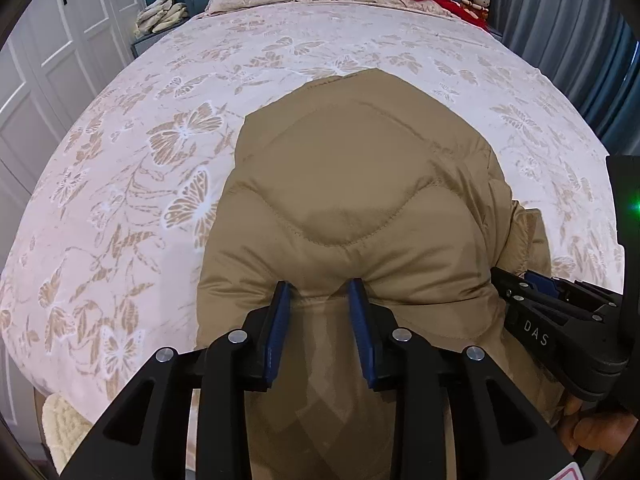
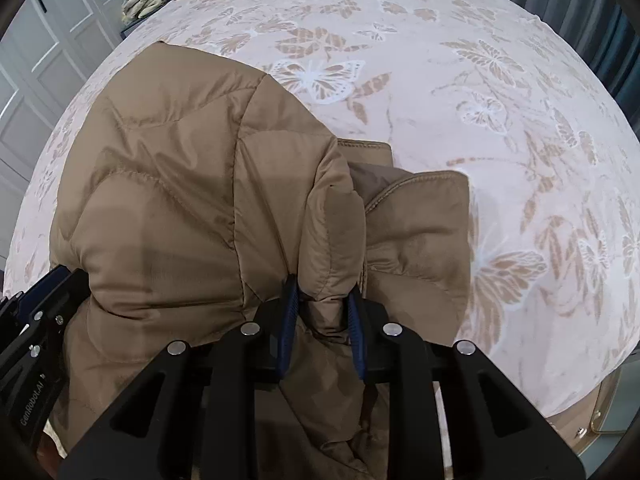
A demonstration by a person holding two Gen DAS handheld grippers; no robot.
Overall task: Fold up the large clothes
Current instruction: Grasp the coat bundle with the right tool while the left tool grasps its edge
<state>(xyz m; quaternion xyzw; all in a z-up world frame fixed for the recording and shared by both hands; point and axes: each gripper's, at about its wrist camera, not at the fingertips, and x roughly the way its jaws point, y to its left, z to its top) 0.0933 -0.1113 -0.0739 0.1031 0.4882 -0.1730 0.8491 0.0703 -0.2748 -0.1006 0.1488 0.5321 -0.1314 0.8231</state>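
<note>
Both grippers, left and right, grasp the near edge of a tan quilted puffer jacket lying on the butterfly-print bed. A fold seems underway; next, lay it flat, then release.

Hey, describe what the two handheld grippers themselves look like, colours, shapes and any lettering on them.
Both are matte black plastic with angular, cut-out linkage arms and round silver pivot pins. The left gripper and right gripper each carry two flat dark-blue ribbed pads. White lettering reads DAS on the right one, GenRoboAI on the left. A green light glows.
</note>
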